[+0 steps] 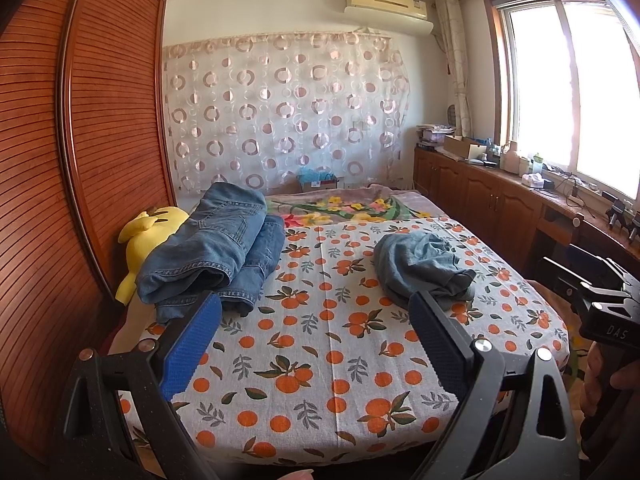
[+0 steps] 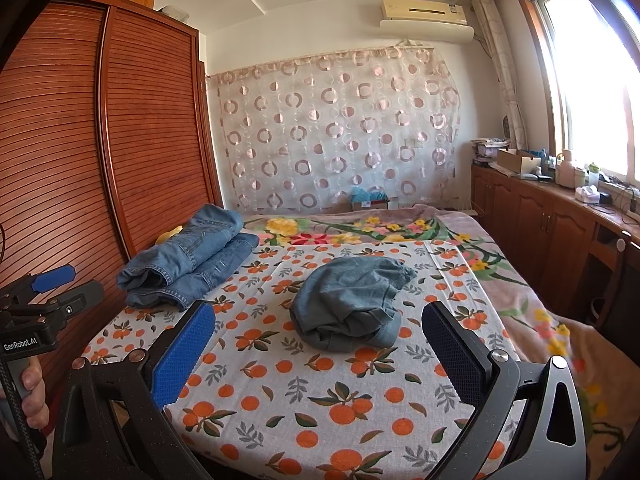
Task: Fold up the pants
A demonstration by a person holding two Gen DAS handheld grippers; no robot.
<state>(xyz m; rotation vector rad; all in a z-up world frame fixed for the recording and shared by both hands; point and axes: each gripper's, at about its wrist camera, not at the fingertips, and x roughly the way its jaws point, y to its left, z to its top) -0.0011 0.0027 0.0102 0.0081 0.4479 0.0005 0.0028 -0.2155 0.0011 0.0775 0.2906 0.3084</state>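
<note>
The crumpled pants [image 2: 352,304] lie in a loose grey-blue heap on the orange-print sheet [image 2: 280,392], which serves as the landmark here. They sit near the middle of that sheet, well apart from its near edge. A stack of 2 folded jeans [image 2: 188,268] rests on the sheet's far left corner, beside the wooden wardrobe [image 2: 80,140], with a yellow plush toy [image 1: 144,240] tucked between the stack and the wardrobe. Beyond the sheet's far edge a floral blanket [image 2: 360,228] covers the rest of the bed.

The left gripper [image 1: 316,308] hovers above the sheet's near edge with its jaws spread wide and nothing between them; one blue pad [image 1: 192,344] faces the other across bare sheet. The right gripper [image 2: 320,320] hangs above the same edge, jaws likewise released and empty, the pants framed between its fingers but untouched. A hand [image 2: 32,396] grips the left gripper's handle off the sheet's left side.
</note>
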